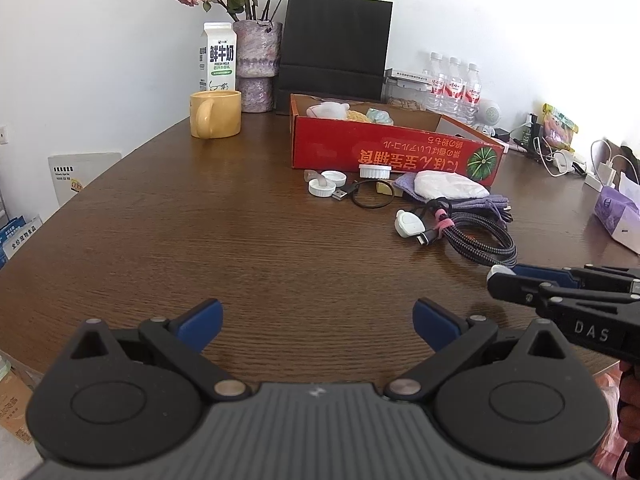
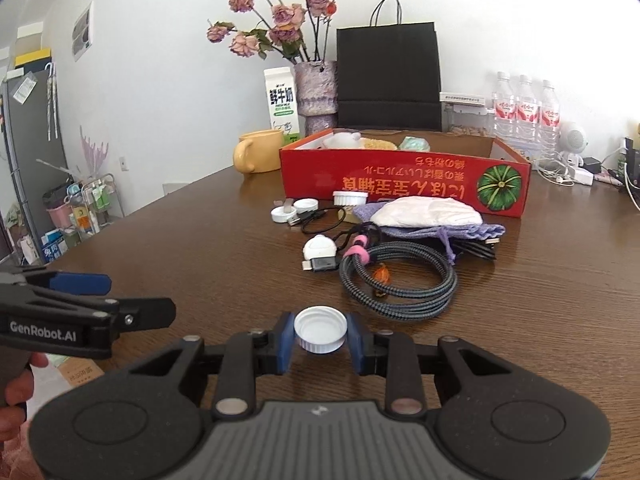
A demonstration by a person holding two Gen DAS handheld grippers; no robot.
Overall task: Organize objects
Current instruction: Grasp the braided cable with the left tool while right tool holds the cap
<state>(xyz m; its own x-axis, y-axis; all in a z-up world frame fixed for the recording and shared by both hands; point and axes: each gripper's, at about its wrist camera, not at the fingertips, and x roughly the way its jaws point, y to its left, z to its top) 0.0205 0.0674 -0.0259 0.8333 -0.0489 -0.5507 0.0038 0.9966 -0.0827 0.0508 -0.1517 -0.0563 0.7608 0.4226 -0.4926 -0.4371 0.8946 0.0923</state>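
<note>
Dark brown wood-grain table (image 2: 200, 248). At the far side: yellow mug (image 2: 256, 152), milk carton (image 2: 282, 104), purple vase (image 2: 316, 92), black paper bag (image 2: 388, 76), water bottles (image 2: 526, 108). Centre: red cardboard box (image 2: 404, 184). Just near it: three white caps (image 2: 306, 205), lilac pouch (image 2: 436, 230), coiled braided cable (image 2: 400, 284), white charger puck (image 2: 320, 250).

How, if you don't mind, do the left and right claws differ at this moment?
The left claw stands wide open and empty above bare wooden table; the right claw is closed on a white ribbed plastic bottle cap, its hollow side up. Both have blue pads and black linkages.
</note>
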